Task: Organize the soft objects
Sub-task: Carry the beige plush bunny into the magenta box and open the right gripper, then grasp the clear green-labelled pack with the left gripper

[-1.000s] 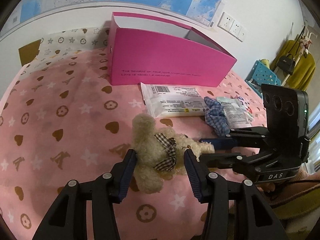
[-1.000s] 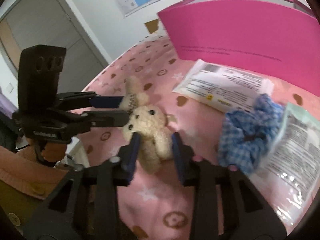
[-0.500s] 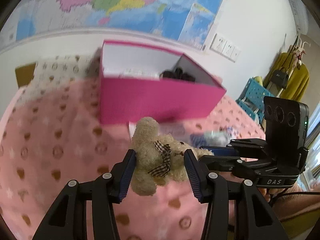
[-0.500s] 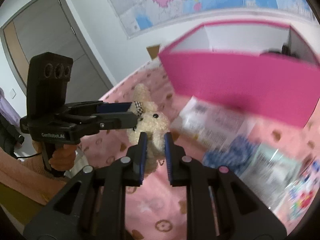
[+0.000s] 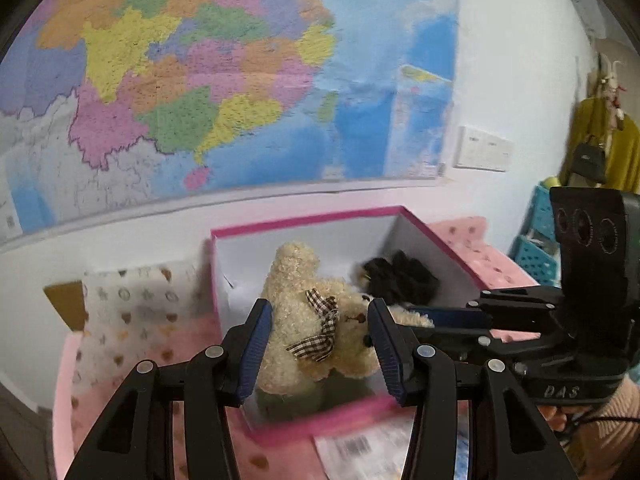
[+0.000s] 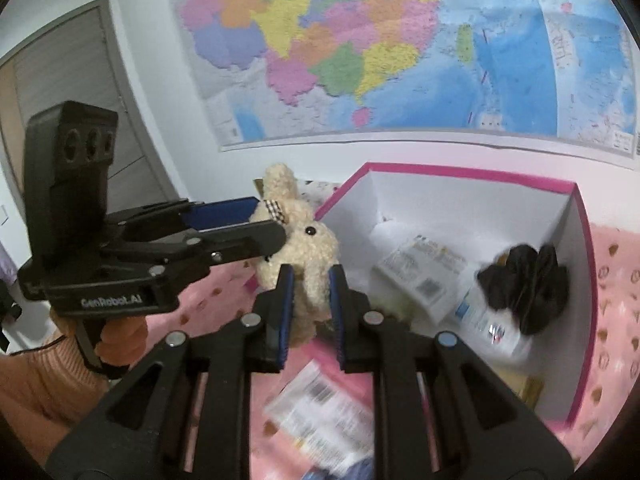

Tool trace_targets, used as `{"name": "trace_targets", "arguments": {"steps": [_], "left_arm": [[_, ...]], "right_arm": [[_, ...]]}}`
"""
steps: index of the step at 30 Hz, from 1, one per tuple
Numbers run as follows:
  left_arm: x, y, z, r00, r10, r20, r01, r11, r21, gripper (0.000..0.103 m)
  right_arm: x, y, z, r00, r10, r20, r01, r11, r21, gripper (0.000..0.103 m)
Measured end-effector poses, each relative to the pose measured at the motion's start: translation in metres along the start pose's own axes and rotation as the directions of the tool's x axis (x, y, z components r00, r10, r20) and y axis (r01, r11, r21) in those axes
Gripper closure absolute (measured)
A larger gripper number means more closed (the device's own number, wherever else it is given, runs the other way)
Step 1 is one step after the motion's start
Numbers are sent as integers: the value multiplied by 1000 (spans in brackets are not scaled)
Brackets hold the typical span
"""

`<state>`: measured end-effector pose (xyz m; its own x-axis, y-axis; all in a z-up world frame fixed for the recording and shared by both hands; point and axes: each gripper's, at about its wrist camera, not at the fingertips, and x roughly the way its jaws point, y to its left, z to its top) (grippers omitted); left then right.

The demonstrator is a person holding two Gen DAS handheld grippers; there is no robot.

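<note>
A cream plush bear with a checked bow is held in the air by both grippers, just over the near rim of an open pink box; the left gripper is clamped across its body, the blue pads pressed into the fur on either side; the right gripper is closed tightly on a lower limb of the bear, its jaws having just been drawn further together with the plush between them. In the right wrist view the bear is seen at the left near corner of the box, with the left gripper reaching in from the left, held by a hand in an orange sleeve. Inside the white-lined box a black fabric item lies against the right wall, with white packets on the floor beside it; a blurred labelled packet lies on the pink patterned cloth near the box. A coloured map is fixed on the far wall.
</note>
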<state>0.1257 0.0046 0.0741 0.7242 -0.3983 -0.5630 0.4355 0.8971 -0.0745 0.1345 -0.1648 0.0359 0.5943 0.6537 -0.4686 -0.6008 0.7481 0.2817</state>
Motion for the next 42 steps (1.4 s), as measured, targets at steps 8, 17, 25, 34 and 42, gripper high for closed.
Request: {"name": "trace_targets", "arguments": {"steps": [8, 17, 25, 34, 42], "left_arm": [[77, 26, 2, 987, 87, -138, -94, 995, -44, 54], [53, 36, -8, 987, 139, -75, -146, 986, -86, 53], [2, 16, -17, 999, 38, 26, -35, 994, -104, 41], [-27, -39, -44, 991, -129, 44, 132, 990, -52, 40], [-12, -91, -83, 968, -243, -62, 243, 970, -13, 40]], "right_arm": [[62, -43, 21, 989, -91, -120, 102, 991, 85, 71], [22, -59, 11, 996, -78, -48, 85, 983, 164, 60], [-48, -36, -15, 997, -70, 26, 67, 993, 95, 60], [-110, -40, -78, 982, -187, 12, 184, 974, 129, 59], [-136, -79, -139, 957, -280, -70, 288, 910, 297, 59]]}}
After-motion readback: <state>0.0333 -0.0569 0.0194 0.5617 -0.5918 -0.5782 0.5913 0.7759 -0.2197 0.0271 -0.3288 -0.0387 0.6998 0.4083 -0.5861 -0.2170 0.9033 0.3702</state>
